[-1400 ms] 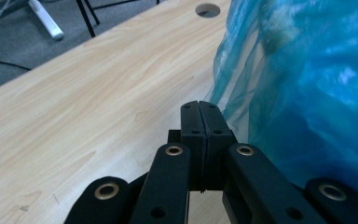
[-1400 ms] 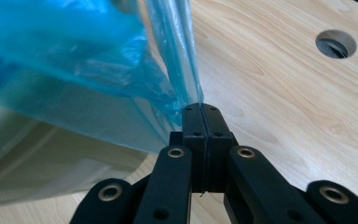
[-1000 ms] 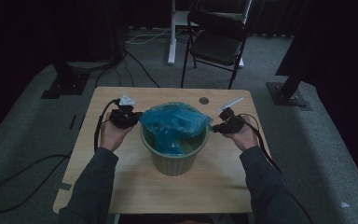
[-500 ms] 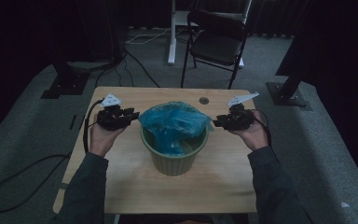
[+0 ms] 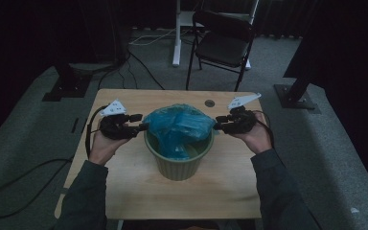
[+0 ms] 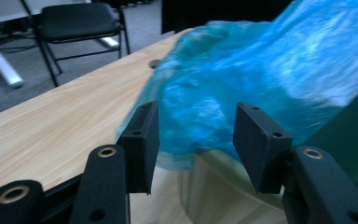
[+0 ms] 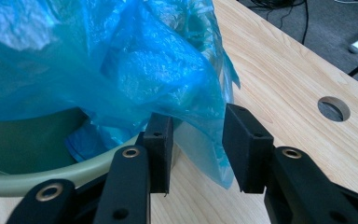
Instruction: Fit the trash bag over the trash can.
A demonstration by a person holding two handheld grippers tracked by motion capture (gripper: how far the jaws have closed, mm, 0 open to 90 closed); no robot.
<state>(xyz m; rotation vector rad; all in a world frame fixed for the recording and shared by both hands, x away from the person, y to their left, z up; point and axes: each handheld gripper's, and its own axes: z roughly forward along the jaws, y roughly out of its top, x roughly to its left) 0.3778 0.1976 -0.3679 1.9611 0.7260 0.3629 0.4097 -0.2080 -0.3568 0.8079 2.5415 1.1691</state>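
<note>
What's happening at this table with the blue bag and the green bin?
A person holds a black two-jaw gripper in each hand, one on either side of a round green plastic bin on the light wooden table. They are fitting a crinkly blue plastic bag into it. The left gripper and right gripper have just been opening; the bag's edge hangs loosely between their jaws, bunched over the rim.

A wooden table (image 5: 230,191) fills the middle of the high view, with a round hole (image 5: 209,103) near its 12 o'clock edge. Past that edge, at about 1 o'clock, stands a black folding chair (image 5: 223,45) on grey carpet (image 5: 24,139). A white desk leg (image 5: 176,33) rises at 12 o'clock. At 10 o'clock sits a dark stand base (image 5: 67,86), another (image 5: 297,96) at 2 o'clock. A black cable (image 5: 9,191) curls at 8 o'clock.
</note>
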